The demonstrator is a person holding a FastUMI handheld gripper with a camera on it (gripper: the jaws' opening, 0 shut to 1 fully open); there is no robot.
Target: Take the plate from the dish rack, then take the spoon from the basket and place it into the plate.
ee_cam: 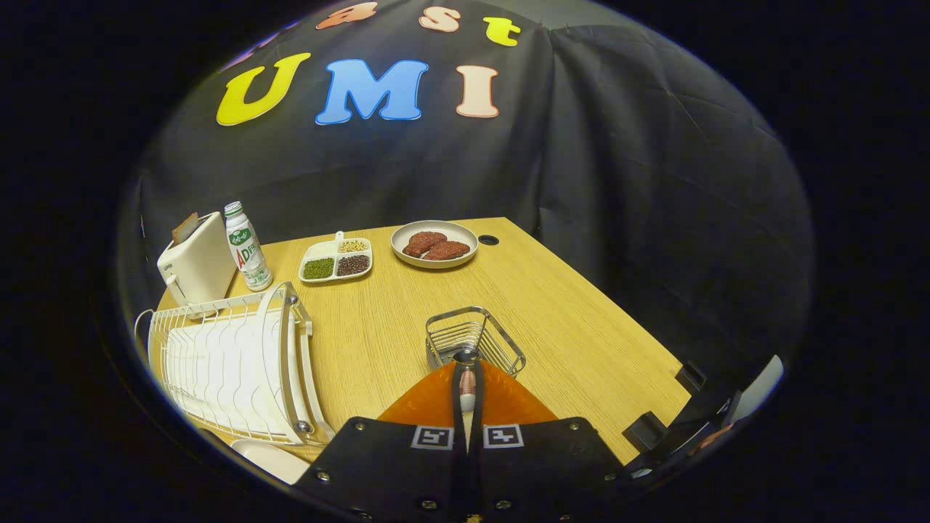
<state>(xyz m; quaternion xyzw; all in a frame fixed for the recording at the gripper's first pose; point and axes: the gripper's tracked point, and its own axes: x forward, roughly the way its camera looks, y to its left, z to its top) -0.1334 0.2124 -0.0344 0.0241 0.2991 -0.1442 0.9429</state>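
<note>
Spoon pinched upright between my orange fingers, gripper clenched on its handle, bowl end poking up just above the wire basket ahead. So it's out of the basket, I judge. Near left, a white plate lies on the table beside the dish rack, apparently already taken out. Left to do: carry the spoon over and set it in. Farther off: toaster, bottle, food dishes.
</note>
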